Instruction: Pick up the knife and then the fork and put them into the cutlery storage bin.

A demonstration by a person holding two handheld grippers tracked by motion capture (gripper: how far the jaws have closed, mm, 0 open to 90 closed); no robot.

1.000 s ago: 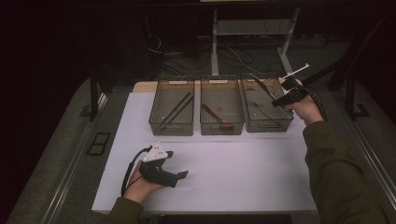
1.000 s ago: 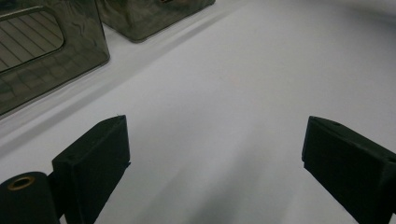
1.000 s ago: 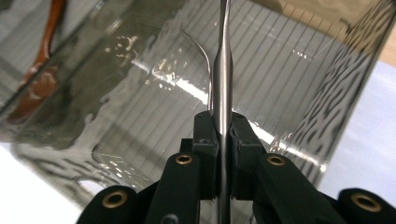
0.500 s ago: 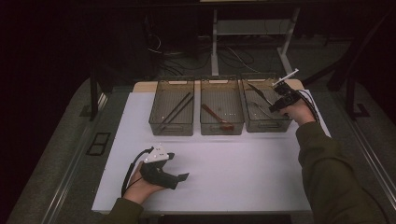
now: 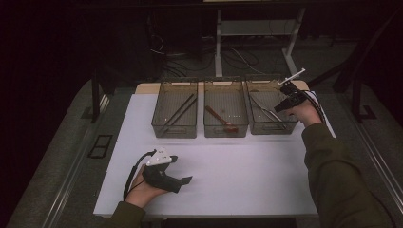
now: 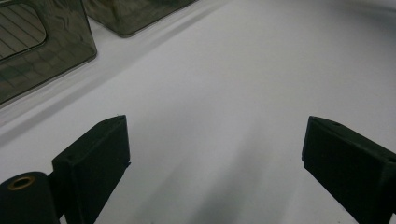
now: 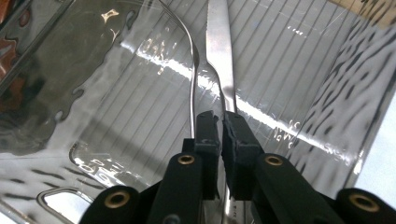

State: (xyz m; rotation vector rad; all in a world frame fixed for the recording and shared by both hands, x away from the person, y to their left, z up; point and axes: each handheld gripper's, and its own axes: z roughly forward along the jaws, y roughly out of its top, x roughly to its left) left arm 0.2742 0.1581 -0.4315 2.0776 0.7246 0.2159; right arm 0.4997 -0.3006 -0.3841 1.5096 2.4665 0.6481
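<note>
Your right claw [image 7: 221,126] is clenched on a table knife [image 7: 218,51], pinching it at the neck where blade meets handle, so the serrated blade points ahead into the right-hand bin [image 5: 271,124] and you can steer it by the tip. In the high view the pale handle sticks up behind your right hand, the knife hanging tilted over that bin. A second steel utensil [image 7: 190,70] already lies on the ribbed floor there, which suggests metal cutlery gets sorted into this one. The dark sticks [image 5: 177,114] sit in the left bin [image 5: 174,127] and the wooden piece [image 5: 219,118] in the middle. Your left claw [image 6: 215,149] rests released on the white counter [image 5: 247,166], out of the way.
</note>
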